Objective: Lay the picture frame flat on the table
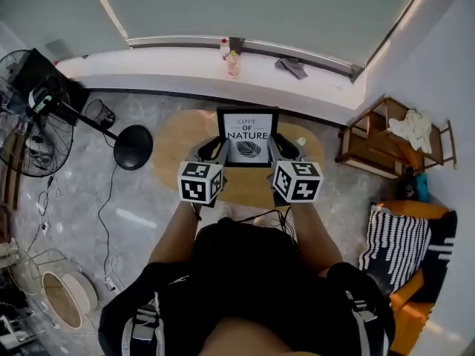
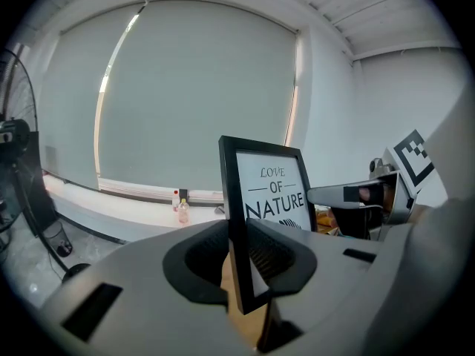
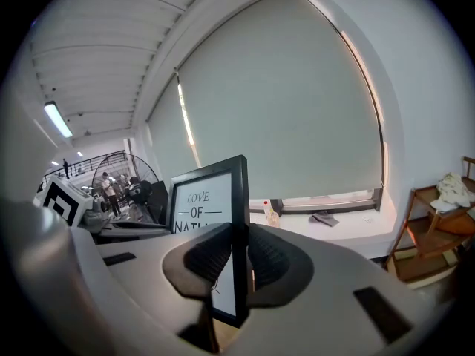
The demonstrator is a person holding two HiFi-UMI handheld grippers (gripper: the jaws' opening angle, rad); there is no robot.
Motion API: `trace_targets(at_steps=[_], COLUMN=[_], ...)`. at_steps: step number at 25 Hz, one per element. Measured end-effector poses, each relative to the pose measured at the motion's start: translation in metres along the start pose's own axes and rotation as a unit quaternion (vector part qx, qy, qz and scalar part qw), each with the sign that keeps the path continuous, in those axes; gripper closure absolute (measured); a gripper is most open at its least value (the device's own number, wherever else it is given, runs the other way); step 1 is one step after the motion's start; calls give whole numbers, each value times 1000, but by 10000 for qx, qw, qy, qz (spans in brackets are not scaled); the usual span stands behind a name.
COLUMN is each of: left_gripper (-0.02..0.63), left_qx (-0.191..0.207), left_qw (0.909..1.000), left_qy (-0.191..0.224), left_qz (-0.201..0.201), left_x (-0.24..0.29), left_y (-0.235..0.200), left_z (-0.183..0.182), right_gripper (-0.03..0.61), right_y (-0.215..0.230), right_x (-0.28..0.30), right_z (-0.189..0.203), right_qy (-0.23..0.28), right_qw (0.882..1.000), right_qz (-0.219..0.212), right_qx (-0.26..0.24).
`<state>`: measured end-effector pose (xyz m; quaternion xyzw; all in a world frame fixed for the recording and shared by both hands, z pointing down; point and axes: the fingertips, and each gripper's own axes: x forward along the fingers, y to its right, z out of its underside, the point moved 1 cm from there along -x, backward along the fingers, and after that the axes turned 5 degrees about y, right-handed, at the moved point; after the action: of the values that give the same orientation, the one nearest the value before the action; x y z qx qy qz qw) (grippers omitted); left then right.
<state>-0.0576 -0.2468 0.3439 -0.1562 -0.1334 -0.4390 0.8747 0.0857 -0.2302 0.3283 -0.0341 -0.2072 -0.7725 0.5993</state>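
Note:
A black picture frame (image 1: 248, 137) with a white print reading "LOVE OF NATURE" stands upright over the round wooden table (image 1: 178, 136). My left gripper (image 1: 215, 151) is shut on its left edge and my right gripper (image 1: 283, 150) on its right edge. In the left gripper view the frame (image 2: 271, 191) runs edge-on between the dark pads (image 2: 278, 254) of the left gripper (image 2: 239, 256). The right gripper view shows the frame (image 3: 204, 199) clamped the same way in the right gripper (image 3: 236, 262). Whether the frame's bottom edge touches the table is hidden.
A standing fan (image 1: 30, 124) with a round black base (image 1: 133, 147) is left of the table. A wooden rack (image 1: 386, 139) and a striped cushion (image 1: 397, 247) are at the right. A bottle (image 1: 233, 63) and a cloth (image 1: 295, 67) lie on the windowsill behind.

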Motion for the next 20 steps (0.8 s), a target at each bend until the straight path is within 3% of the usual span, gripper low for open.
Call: trace_targets(at_steps=[11,20], left_gripper=[525,525], left_qx=[-490,-728], left_qw=[9927,9735], left_qy=[-1084,-2104], left_qz=[196,513], left_x=[45,99], left_y=[-54,-73], left_z=[98,209], right_gripper=[491,491], right_y=[11,52], right_x=[64,100], right_z=[103,223], right_qy=[-1185,-2064], right_qw=[9920,9715], right_qz=[198,521], right_qx=[379,1043])
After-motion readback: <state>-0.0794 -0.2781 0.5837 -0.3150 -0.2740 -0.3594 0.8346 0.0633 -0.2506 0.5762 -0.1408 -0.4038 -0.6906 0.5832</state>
